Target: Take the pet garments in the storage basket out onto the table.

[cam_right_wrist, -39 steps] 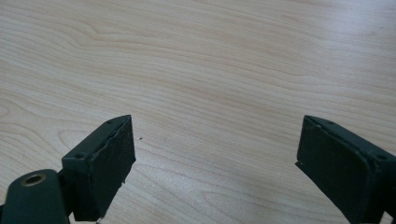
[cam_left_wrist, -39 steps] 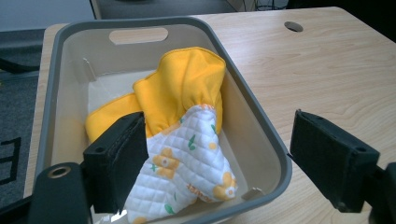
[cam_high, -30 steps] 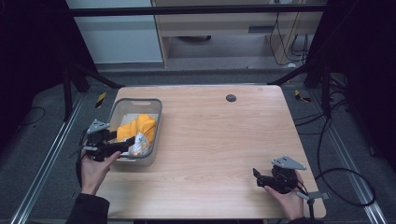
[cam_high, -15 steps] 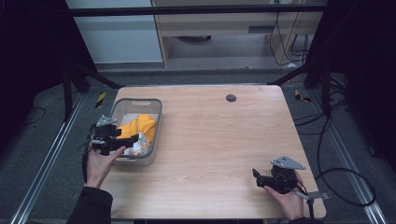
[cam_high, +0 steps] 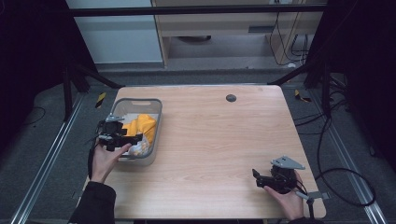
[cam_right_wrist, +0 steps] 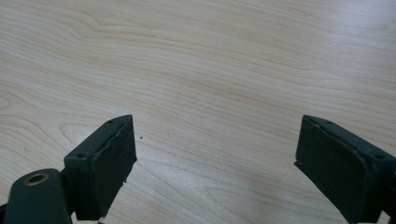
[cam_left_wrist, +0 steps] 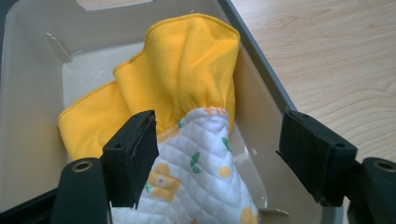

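Two cloths lie in the grey bin [cam_high: 156,122] at the left side of the table [cam_high: 224,140]: a yellow cloth [cam_left_wrist: 182,70] toward the far end, and a white quilted cloth [cam_left_wrist: 201,182] with orange and green print at the near end. In the left gripper view the yellow cloth is bunched and stands up against the bin's right wall, its gathered edge touching the top of the quilted cloth. The quilted cloth rises as a peak in the near part of the bin.

Left gripper [cam_high: 135,138] is held over the near left portion of the bin, pointing right across it. Its fingers [cam_left_wrist: 133,149] stand apart, with the quilted cloth between them; they have just been closing. The left finger sits against the cloth's edge, while the right finger is clear of it, close to the bin's right wall, so the cloth is not clamped. The person's left hand [cam_high: 106,158] carries this gripper from the near left edge of the table.

Bare wood occupies the middle of the table, with a small dark round fitting [cam_high: 230,98] near the far edge.

Right gripper [cam_high: 258,176] is at the near right corner, low over the table, pointing left. Its fingers [cam_right_wrist: 105,161] are wide apart with only bare wood between them. It is well apart from the bin.
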`<state>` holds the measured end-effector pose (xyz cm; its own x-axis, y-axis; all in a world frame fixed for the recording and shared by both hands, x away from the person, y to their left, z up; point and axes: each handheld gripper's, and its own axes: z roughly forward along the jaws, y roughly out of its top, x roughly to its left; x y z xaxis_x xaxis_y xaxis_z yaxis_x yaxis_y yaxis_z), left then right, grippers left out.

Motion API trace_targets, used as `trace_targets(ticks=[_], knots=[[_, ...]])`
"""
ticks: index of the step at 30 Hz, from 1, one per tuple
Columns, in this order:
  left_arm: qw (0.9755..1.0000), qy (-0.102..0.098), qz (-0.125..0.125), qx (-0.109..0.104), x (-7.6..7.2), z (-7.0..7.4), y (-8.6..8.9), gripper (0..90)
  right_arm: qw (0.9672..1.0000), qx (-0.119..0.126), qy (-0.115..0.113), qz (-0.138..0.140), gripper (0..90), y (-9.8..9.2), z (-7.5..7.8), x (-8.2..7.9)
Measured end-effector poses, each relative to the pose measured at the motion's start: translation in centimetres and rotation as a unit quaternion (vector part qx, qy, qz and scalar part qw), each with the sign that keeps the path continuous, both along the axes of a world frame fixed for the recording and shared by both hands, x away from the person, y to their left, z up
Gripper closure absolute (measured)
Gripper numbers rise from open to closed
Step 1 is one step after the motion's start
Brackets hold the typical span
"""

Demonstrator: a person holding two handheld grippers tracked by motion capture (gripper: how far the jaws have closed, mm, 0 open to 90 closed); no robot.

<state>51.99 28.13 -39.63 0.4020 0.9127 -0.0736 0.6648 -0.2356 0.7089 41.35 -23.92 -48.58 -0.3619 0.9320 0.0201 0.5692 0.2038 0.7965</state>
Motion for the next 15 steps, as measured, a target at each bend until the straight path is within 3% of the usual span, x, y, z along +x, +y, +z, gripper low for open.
trace_targets(ticks=[15], knots=[[0.9992, 0.034, -0.005, 0.020, 1.3, -0.9, -0.7, 36.8, 1.0000, -0.004, 0.002, 0.002, 12.1, 0.0, -0.1, 0.1]])
